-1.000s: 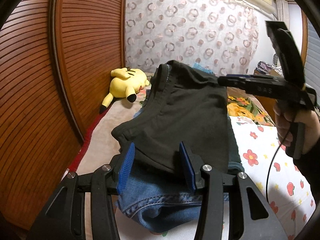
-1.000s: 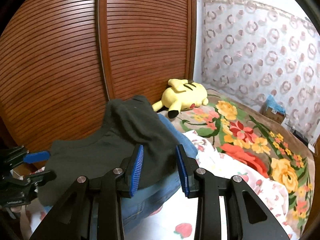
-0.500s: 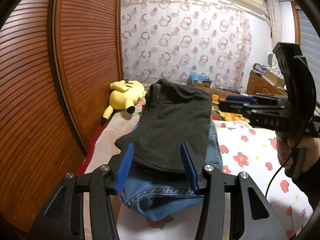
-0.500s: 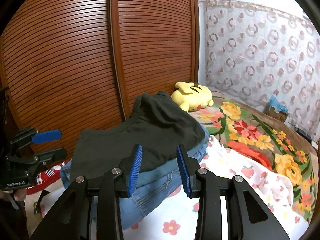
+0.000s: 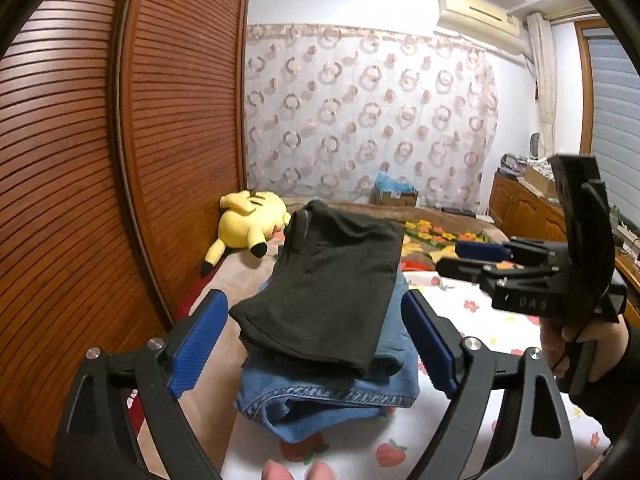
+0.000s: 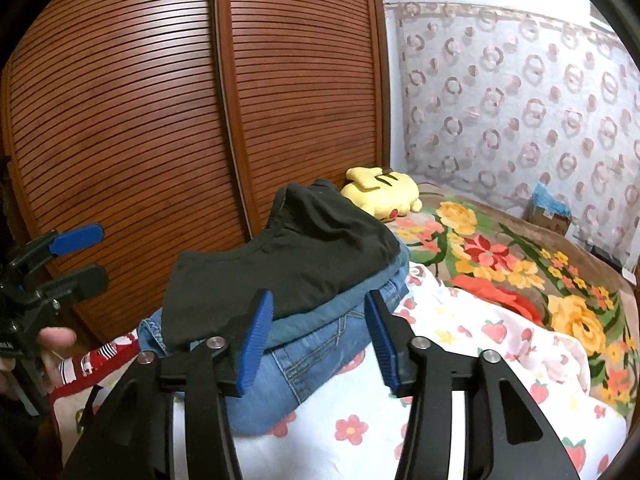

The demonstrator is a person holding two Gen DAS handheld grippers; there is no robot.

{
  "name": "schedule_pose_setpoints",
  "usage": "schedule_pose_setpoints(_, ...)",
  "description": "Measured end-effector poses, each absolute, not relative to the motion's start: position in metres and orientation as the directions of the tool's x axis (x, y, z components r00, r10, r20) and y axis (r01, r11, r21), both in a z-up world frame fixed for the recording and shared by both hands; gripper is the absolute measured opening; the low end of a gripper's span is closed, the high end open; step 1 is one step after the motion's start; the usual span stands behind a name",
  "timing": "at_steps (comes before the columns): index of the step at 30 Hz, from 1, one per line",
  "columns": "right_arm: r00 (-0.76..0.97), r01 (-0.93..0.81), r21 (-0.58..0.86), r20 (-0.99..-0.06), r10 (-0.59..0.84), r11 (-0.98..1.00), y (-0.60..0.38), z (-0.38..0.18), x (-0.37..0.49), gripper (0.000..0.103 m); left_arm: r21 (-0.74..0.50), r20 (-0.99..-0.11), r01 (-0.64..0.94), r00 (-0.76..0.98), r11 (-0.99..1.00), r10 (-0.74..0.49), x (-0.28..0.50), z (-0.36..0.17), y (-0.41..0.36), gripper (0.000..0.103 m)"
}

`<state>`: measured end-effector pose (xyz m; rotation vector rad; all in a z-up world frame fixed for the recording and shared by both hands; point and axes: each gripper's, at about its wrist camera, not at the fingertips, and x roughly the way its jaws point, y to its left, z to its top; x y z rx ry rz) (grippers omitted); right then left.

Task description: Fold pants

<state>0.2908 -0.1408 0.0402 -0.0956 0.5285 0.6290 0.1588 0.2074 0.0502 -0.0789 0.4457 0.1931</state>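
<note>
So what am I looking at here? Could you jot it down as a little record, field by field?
setting: bedroom, bed with strawberry-print sheet
top of stack: folded black pants
under them: folded blue jeans
left hand-held gripper: open, empty, facing the stack
right hand-held gripper: open, empty, near the stack
beyond the stack: yellow plush toy
beside the bed: slatted wooden doors
far end: curtain with ring pattern
task state: black pants appear folded
</note>
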Motion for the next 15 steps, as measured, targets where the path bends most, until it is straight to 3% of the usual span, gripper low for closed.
schedule_pose_setpoints(6, 0.703, -0.550, 0.080, -0.493, 0.512, 0.831, -0.146, 0.038, 0.280, 0.066, -0.012, -0.439, -0.202, 0.881, 0.979, 0.176, 0.159, 0.051, 0.202, 0.089)
schedule_pose_setpoints(15, 0.740, -0.498, 0.082, -0.478, 0.473, 0.863, -0.152, 0.043, 0.241, 0.068, -0.029, -0.460, -0.182, 0.875, 0.983, 0.149, 0.155, 0.050, 0.191, 0.089)
